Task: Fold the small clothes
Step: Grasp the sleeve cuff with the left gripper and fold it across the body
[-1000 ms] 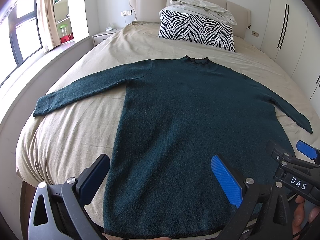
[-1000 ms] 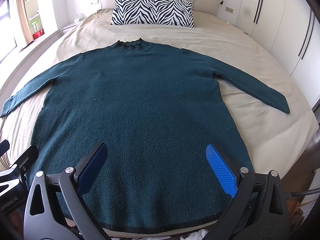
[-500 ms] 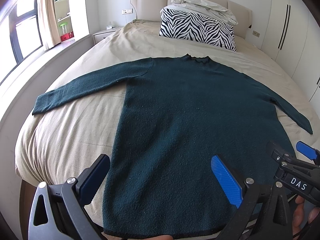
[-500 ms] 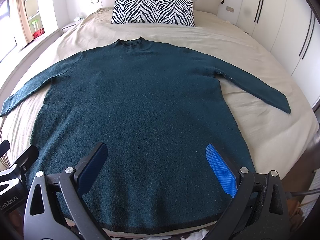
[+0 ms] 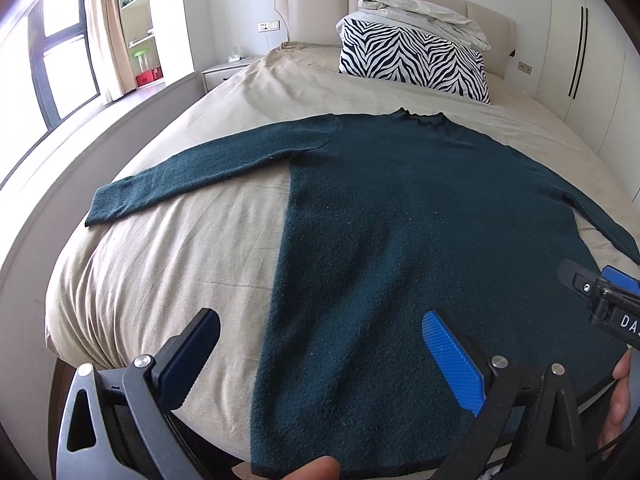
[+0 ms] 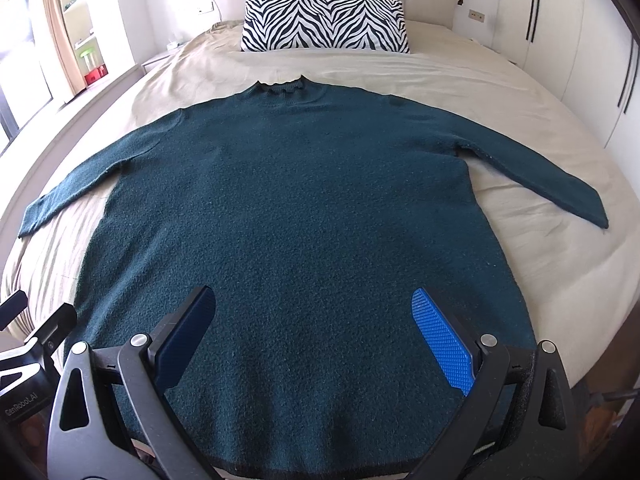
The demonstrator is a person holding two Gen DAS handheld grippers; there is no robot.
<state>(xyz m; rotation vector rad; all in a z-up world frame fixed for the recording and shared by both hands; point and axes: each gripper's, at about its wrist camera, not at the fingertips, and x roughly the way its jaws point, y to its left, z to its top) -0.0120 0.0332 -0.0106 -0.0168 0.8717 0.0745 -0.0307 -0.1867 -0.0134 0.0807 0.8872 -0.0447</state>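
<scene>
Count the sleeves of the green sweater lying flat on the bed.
2. The sweater has its left sleeve stretched toward the window side and its right sleeve toward the wardrobe side, both flat on the bed. Neither is folded yet.

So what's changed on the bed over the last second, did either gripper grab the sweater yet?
No grab yet. The left gripper has drifted a little to the left, so more bare sheet shows beside the sweater. The right gripper has barely moved. Both stay open above the hem, and the sweater stays flat with sleeves spread. The zebra pillow is unchanged.
</scene>
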